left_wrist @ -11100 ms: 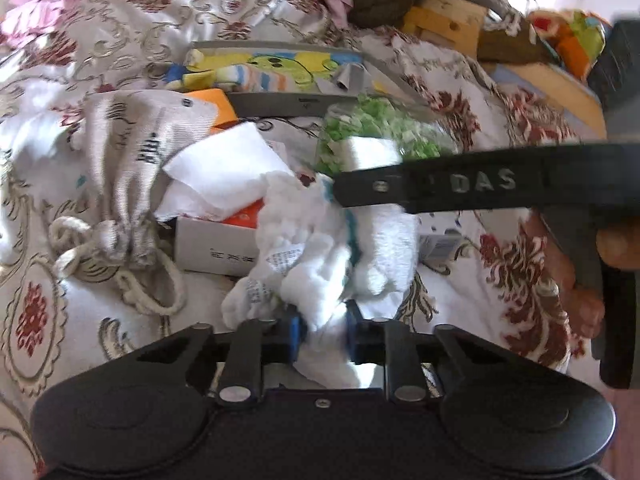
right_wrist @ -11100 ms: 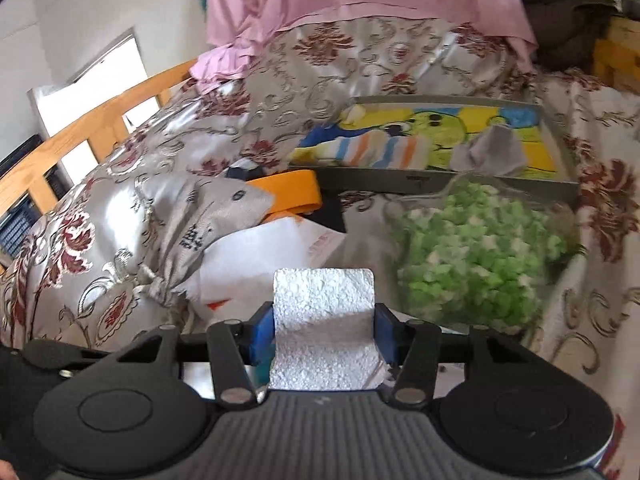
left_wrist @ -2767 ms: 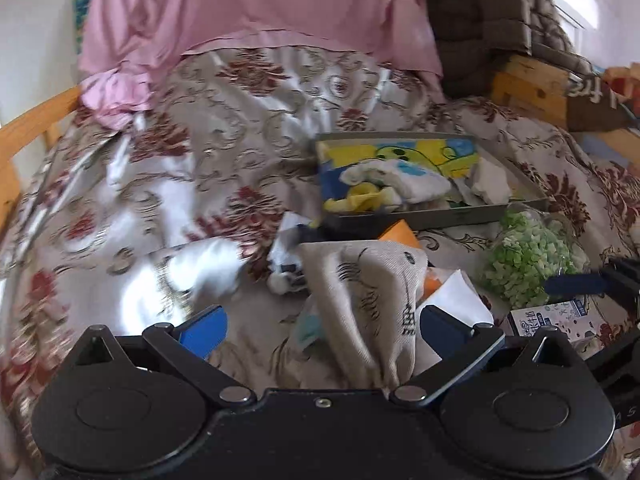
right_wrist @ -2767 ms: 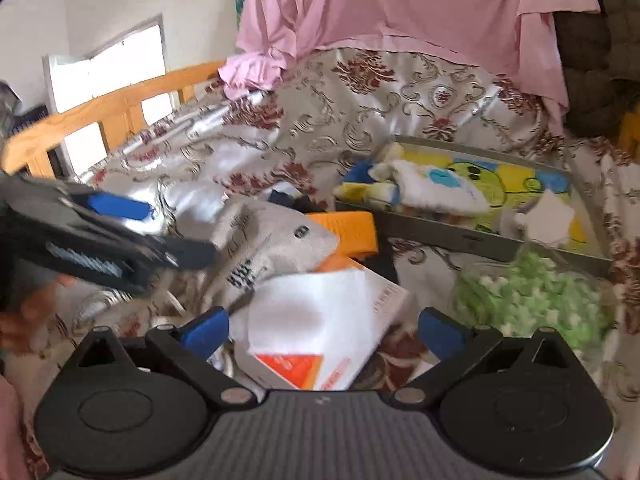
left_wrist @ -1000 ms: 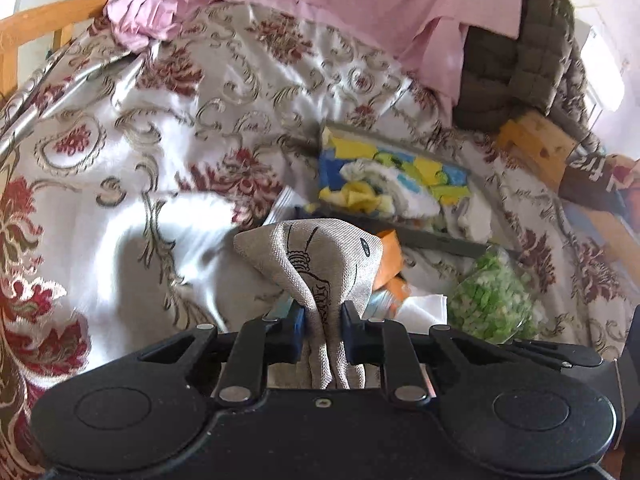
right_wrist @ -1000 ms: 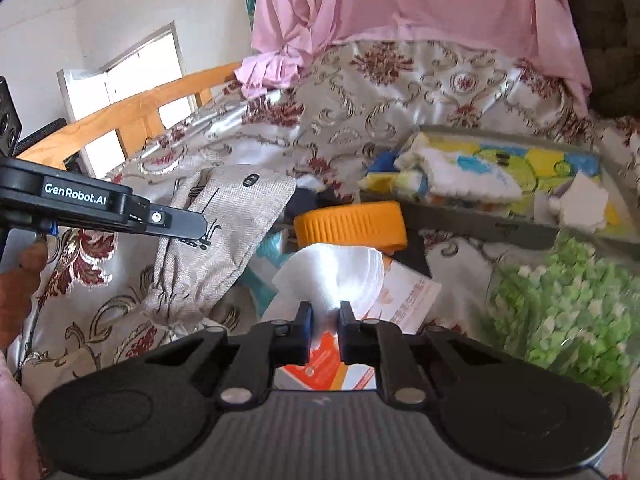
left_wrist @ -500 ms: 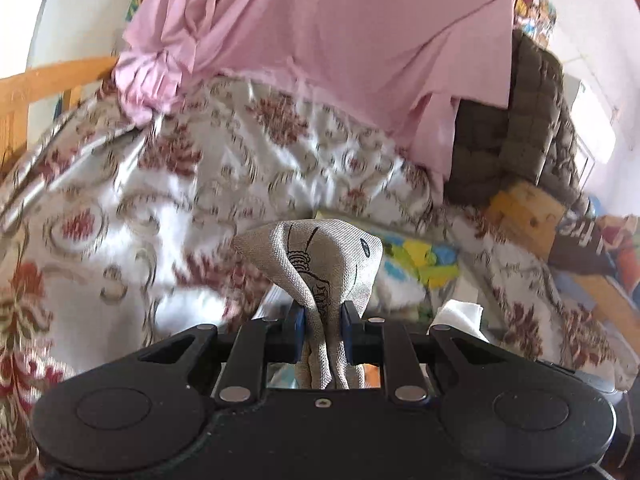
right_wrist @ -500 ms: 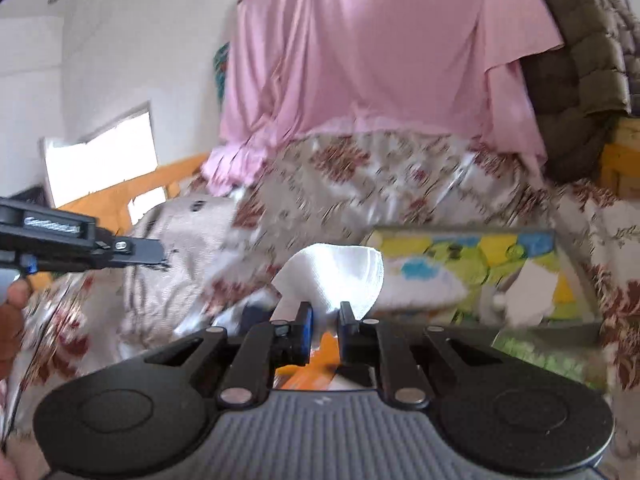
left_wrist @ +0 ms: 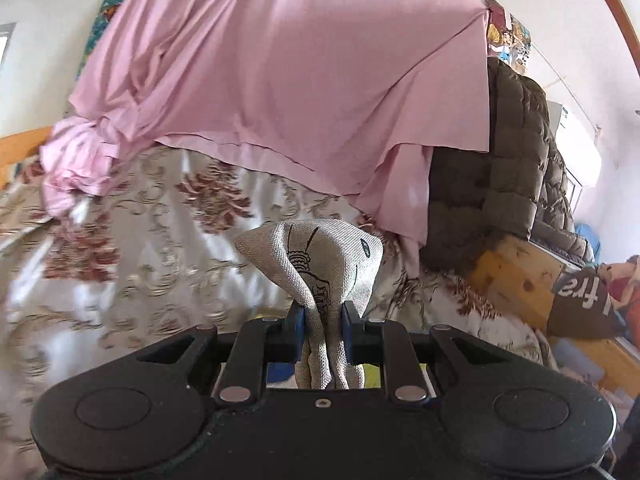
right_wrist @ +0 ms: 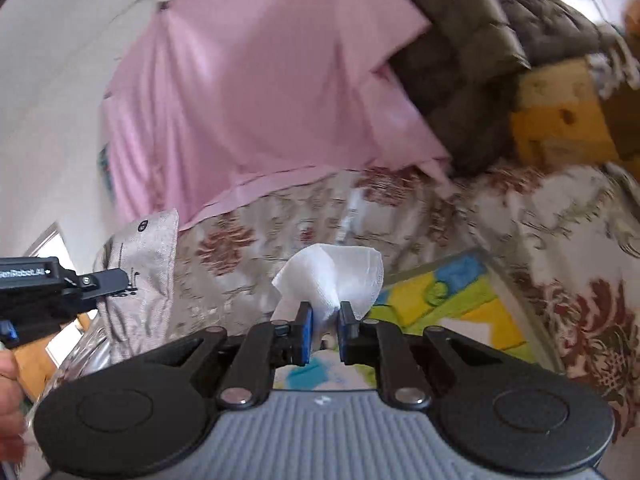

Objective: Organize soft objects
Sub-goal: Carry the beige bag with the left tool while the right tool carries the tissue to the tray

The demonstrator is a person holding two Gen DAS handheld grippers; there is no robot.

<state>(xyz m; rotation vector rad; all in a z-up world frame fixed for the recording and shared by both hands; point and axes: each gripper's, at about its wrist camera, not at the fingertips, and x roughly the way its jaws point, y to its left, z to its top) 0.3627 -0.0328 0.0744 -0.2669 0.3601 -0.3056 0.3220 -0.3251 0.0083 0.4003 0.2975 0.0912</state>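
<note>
My left gripper (left_wrist: 323,312) is shut on a beige linen pouch (left_wrist: 320,256) with black print, which stands up above the blue pads and hangs below them. My right gripper (right_wrist: 323,314) is shut on a white tissue (right_wrist: 334,276) that fans out above its pads. In the right wrist view the pouch (right_wrist: 140,264) hangs at the left, with the other gripper's black finger across it. Just below and right of the tissue lies the grey tray with its yellow, blue and green cartoon lining (right_wrist: 448,300); the things in it are mostly hidden behind my gripper.
A floral satin bedspread (left_wrist: 132,272) covers the bed, with a pink sheet (left_wrist: 280,80) draped behind it. A brown quilted coat (left_wrist: 516,160) and a yellow wooden box (left_wrist: 516,276) are at the right. A hand (right_wrist: 8,392) shows at the left edge.
Both grippers have lifted off the pile with the pouch and the tissue and now point higher, toward the pink sheet. The right view has rolled, and the tray sits close below the tissue.
</note>
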